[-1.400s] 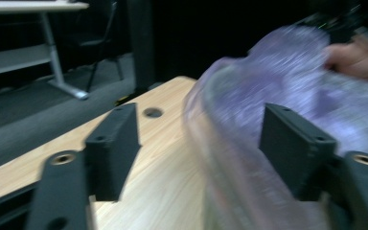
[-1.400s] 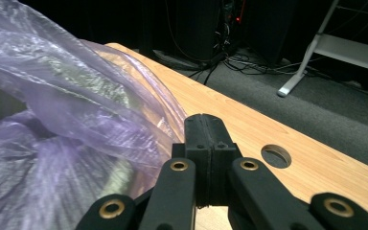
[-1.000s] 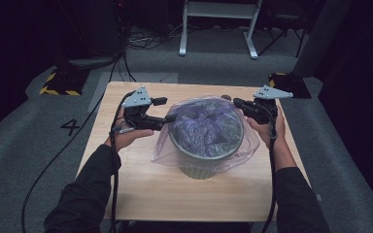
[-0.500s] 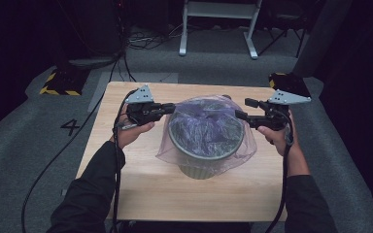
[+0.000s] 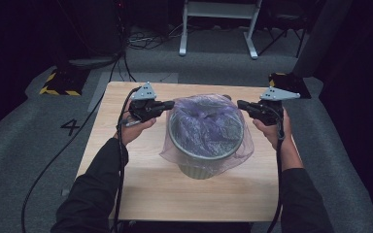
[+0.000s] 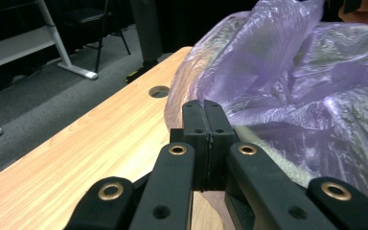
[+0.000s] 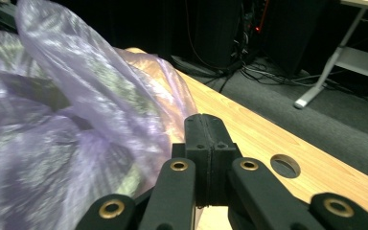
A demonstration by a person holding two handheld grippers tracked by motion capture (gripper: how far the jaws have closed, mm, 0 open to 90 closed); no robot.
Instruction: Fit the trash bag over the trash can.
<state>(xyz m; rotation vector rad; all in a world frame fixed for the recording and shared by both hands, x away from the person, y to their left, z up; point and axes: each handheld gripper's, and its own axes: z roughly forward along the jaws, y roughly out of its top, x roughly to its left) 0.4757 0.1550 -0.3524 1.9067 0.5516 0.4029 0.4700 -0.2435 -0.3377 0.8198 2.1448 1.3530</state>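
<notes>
A grey-green bin (image 5: 199,167) stands mid-table, lined with a thin purple plastic bag (image 5: 206,124) that drapes over its rim. At the bin's left side my left gripper (image 5: 170,104) is shut, and the bag's edge (image 6: 268,72) runs into its tip (image 6: 204,106). On the bin's right side my right gripper (image 5: 240,103) is shut too, with the film (image 7: 91,105) meeting its tip (image 7: 206,120). Both grippers are level with the bin's top and point inward at each other.
The wooden table (image 5: 141,179) has a round cable hole (image 7: 285,165) near its far edge. Black cables (image 5: 77,145) trail off its left side. On the grey floor beyond are white desk legs (image 5: 218,29) and yellow-black striped blocks (image 5: 58,82).
Over the last second both grippers drew outward from the bin's rim, then shifted slightly toward the far side. The bag's mouth is spread wider over the rim.
</notes>
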